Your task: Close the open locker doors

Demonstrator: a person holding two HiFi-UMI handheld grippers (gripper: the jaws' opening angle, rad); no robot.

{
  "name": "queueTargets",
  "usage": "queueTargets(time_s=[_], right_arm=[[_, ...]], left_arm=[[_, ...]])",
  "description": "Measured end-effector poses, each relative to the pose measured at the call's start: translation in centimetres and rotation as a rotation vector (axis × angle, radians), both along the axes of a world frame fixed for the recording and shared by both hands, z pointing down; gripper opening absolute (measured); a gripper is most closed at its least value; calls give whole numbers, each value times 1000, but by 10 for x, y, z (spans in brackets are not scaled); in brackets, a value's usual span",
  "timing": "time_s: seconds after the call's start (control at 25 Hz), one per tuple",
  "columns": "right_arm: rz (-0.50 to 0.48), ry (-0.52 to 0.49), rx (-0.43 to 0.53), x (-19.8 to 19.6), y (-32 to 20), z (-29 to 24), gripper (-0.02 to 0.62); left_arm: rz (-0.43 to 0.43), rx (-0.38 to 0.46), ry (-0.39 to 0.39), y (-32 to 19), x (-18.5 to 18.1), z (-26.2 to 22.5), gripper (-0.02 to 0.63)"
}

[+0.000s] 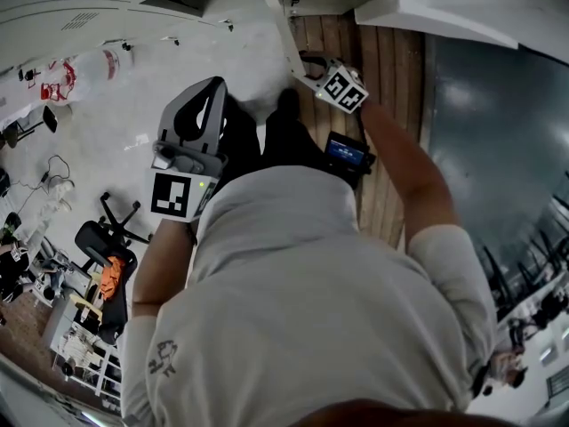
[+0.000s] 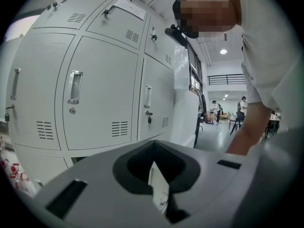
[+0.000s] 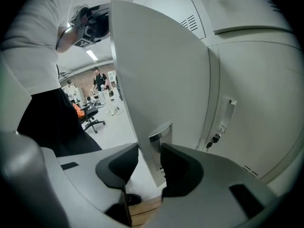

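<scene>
An open locker door stands edge-on in the right gripper view, its recessed metal handle low on the edge. My right gripper is open, and the door's edge and handle sit between its jaws; no pad clearly presses on it. From the head view the right gripper is at the thin white door edge. My left gripper hangs apart at the left, shut and holding nothing. In its own view the left gripper faces closed locker doors.
To the right of the open door is a closed locker with a key in its lock. Wooden floor boards run below the lockers. An office chair and people are in the room behind.
</scene>
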State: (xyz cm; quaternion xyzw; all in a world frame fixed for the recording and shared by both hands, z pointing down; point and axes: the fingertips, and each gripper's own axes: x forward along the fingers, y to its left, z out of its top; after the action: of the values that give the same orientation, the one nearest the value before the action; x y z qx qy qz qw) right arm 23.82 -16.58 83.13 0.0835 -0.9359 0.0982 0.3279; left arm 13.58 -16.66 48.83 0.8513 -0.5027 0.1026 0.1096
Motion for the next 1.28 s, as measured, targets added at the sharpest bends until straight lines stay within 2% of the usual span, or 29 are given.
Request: queueTargets(time_s=[0.48, 0.76, 1.12, 1.28], right_arm=[[-81, -1, -24, -50, 16, 4, 137], [-103, 14, -25, -92, 21, 14, 133], [-33, 13, -51, -146, 16, 11, 133], [1, 22, -54, -167, 10, 13, 133]], left_arm=[[-28, 0, -12, 11, -28, 6, 0], [-105, 13, 10, 17, -63, 7, 0], [-151, 12, 27, 24, -114, 8, 0], [-143, 3, 21, 32, -137, 18, 0]])
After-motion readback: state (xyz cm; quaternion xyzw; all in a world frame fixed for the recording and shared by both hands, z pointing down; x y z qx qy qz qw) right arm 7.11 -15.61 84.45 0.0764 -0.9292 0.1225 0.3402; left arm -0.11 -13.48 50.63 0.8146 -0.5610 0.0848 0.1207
